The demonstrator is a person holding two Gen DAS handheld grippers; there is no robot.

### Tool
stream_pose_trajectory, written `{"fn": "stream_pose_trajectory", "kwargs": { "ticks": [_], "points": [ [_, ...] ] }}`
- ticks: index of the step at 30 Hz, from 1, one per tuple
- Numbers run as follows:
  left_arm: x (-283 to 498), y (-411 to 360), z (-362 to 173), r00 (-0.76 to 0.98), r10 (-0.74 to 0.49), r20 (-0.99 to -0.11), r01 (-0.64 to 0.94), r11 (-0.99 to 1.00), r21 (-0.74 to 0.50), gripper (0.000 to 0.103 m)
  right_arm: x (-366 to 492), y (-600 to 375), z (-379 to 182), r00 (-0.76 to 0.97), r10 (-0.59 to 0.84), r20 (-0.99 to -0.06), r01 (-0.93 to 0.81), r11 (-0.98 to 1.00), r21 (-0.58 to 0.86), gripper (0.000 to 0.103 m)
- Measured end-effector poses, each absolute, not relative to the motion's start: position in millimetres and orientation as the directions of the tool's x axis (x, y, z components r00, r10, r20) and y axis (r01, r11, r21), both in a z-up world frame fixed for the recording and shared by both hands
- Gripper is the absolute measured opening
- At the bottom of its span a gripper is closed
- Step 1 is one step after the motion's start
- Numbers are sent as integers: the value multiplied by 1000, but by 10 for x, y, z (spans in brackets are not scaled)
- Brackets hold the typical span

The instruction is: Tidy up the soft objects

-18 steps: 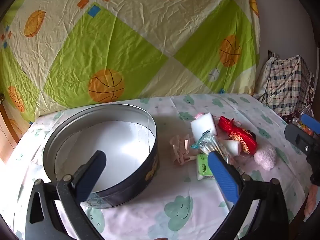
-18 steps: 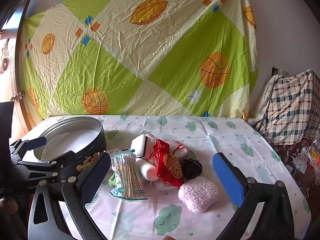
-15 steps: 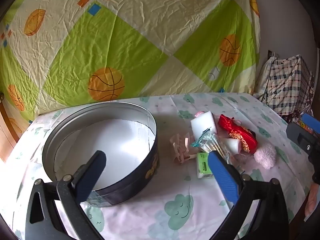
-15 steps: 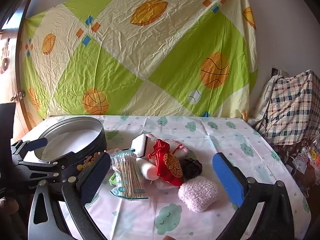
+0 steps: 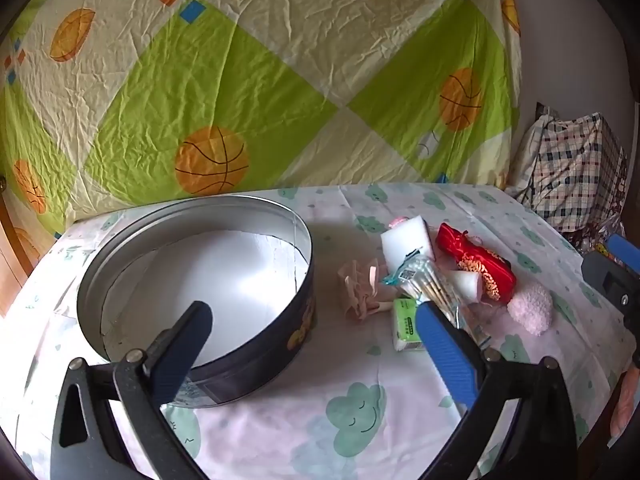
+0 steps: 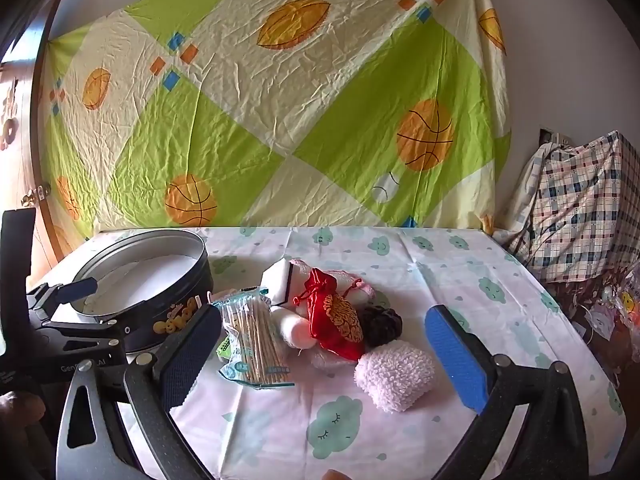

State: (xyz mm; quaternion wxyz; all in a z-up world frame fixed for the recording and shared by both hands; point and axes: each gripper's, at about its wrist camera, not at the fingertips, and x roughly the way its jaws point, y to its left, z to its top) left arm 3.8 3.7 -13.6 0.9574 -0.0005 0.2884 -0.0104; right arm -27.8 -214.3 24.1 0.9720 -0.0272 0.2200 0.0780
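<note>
A pile of small items lies mid-table: a fluffy pink pad, a red embroidered pouch, a white sponge block, a dark scrunchie, a white roll, a packet of cotton swabs and a pink cloth. A round dark tin, lined white and with nothing in it, stands at the left. My left gripper is open above the tin's near rim. My right gripper is open, above the table just in front of the pile.
A small green tissue pack lies by the swabs. The table wears a cloud-print cloth. A green and cream basketball sheet hangs behind. A plaid bag sits off the table's right edge.
My left gripper has shifted slightly; the tin and pile sit a little higher in its view. The right gripper has barely moved. Nothing has been taken hold of.
</note>
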Motion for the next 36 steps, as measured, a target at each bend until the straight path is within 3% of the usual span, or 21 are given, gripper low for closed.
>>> {"fn": "stream_pose_trajectory", "kwargs": {
  "ticks": [36],
  "points": [
    [-16, -3, -202, 832, -33, -554, 33, 999, -10, 103, -282, -2291, 113, 884, 128, -449, -139, 990, 8, 103]
  ]
}}
